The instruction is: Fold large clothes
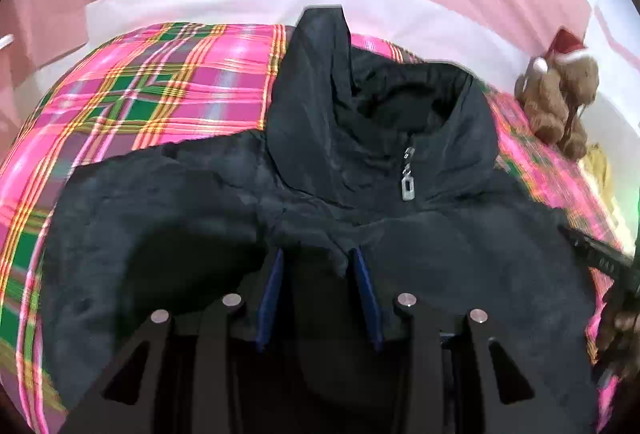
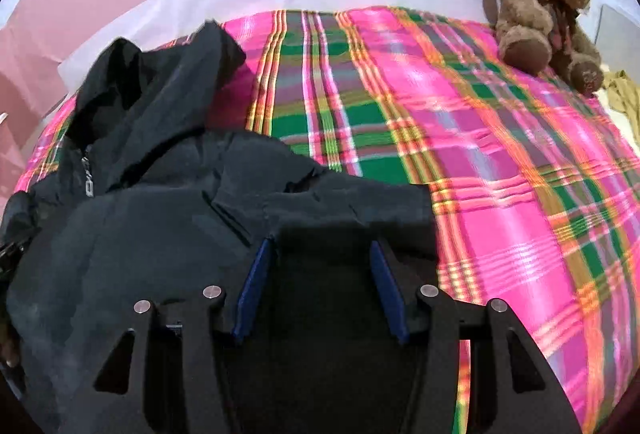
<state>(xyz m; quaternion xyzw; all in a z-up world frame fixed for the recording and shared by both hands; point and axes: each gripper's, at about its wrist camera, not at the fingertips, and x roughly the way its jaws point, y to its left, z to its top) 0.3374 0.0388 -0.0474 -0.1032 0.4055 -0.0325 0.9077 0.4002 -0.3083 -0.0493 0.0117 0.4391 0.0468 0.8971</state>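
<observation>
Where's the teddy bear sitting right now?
The teddy bear, in its Santa hat, sits at the far right corner of the plaid blanket, well clear of the black jacket in the right wrist view.

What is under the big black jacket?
The black jacket lies on a pink and green plaid blanket, which shows all around it. Whatever else might sit beneath the jacket is covered.

Pale lettering is running down the jacket [image 2: 168,194] beside its zip [image 2: 85,159], just below the collar, in the right wrist view. The letters are too blurred and small to read for certain. In the left wrist view the zip pull [image 1: 407,188] is hanging below the collar with no legible mark on it. Nothing else is showing any writing.
</observation>
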